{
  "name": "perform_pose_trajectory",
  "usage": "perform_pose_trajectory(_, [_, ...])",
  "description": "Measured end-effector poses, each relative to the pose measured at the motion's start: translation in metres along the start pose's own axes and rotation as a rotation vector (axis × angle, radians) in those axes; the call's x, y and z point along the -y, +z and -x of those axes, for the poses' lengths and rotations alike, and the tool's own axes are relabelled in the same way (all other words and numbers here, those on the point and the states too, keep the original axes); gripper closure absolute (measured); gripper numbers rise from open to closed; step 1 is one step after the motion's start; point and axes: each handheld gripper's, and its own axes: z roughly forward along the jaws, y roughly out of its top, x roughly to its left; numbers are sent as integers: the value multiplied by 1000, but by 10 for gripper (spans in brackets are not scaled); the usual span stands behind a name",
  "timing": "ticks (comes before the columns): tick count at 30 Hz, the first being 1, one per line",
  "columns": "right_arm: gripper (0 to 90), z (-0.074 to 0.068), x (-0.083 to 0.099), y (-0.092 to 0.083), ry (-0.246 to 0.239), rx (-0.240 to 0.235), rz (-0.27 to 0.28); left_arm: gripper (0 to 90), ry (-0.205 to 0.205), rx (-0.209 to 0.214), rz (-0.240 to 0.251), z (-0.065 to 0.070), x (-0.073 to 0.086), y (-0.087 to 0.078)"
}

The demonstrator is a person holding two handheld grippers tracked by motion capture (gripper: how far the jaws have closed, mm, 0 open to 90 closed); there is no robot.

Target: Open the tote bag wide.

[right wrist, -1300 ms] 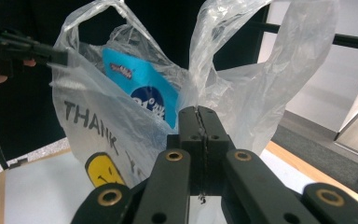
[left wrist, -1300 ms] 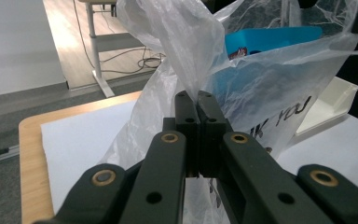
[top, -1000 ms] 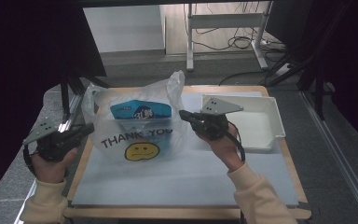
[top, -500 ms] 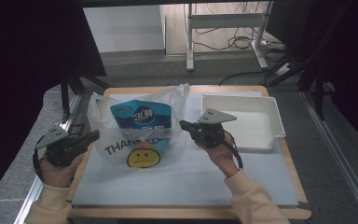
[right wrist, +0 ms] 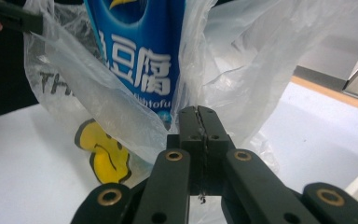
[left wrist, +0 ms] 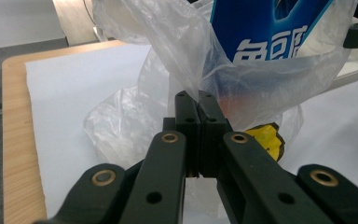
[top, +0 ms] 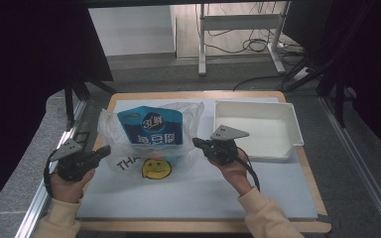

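Inside the clear plastic bag (top: pixel 149 144) stands a blue tofu packet (top: pixel 150 128).

- Left black two-jaw gripper (top: pixel 99 151) held low in the left hand (top: pixel 67 181), jaws pressed together, pointing right.
- Right black two-jaw gripper (top: pixel 197 144) in the right hand (top: pixel 233 168), jaws pressed together, pointing left.

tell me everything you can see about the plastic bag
The plastic bag is thin, clear and crumpled, printed with a yellow smiley face and dark lettering. It holds a blue packet with white characters. It sits on the white mat, left of the white tray. Both grippers, left and right, pinch its sides.
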Motion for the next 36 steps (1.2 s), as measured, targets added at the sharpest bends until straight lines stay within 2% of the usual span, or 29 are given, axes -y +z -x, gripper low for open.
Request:
perform_pose_trajectory(10, [891, -5, 14, 10, 4, -9, -54, 895, -19, -6, -14, -4, 12, -2])
perform_pose_trajectory(20, [891, -6, 25, 19, 9, -10, -100, 895, -38, -5, -47, -9, 24, 8])
perform_pose_trajectory(36, [891, -4, 38, 27, 17, -14, -150, 896, -42, 1, -89, -10, 35, 18])
